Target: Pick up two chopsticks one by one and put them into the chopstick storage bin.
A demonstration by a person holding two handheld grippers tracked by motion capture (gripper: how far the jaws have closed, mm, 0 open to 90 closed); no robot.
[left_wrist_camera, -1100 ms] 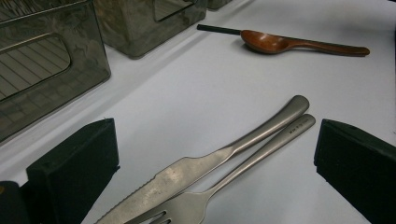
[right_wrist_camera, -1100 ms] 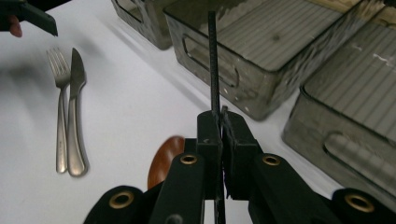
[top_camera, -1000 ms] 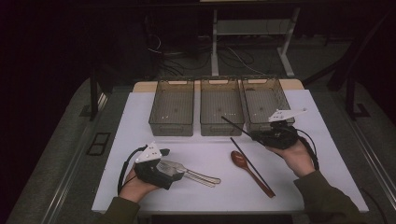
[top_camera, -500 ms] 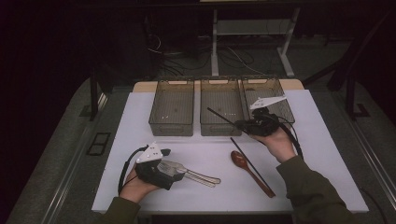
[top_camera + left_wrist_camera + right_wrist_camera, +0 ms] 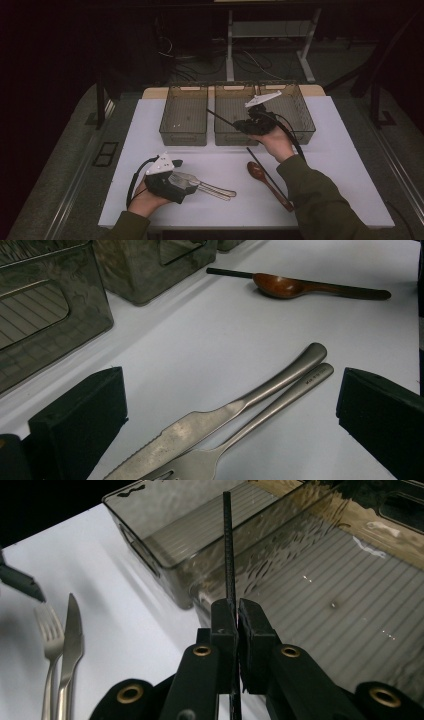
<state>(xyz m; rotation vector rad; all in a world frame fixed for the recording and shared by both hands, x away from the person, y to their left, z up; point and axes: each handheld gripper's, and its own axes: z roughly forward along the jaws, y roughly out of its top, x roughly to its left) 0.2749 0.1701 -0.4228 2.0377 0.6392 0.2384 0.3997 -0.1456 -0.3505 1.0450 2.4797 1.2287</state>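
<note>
1. Chopstick (image 5: 228, 545): thin, stiff, light and dark, with a ribbed surface; your right hand-held gripper (image 5: 252, 125) has its pads clamped on it part-way along, so the long end sticks out over the middle bin (image 5: 227, 136).
2. Expect it to pivot between the pads; a hold nearer the middle would steady it.
3. Bins are smoky translucent plastic with ridged floors; a dropped stick will likely rattle and roll.
4. Your left hand-held gripper (image 5: 230, 410) rests with its pads apart around the steel knife (image 5: 225, 415) and fork (image 5: 260, 425), both smooth and slippery.
5. Wooden spoon (image 5: 267, 182) and a second chopstick (image 5: 262, 167) lie on the white table (image 5: 150, 130).
</note>
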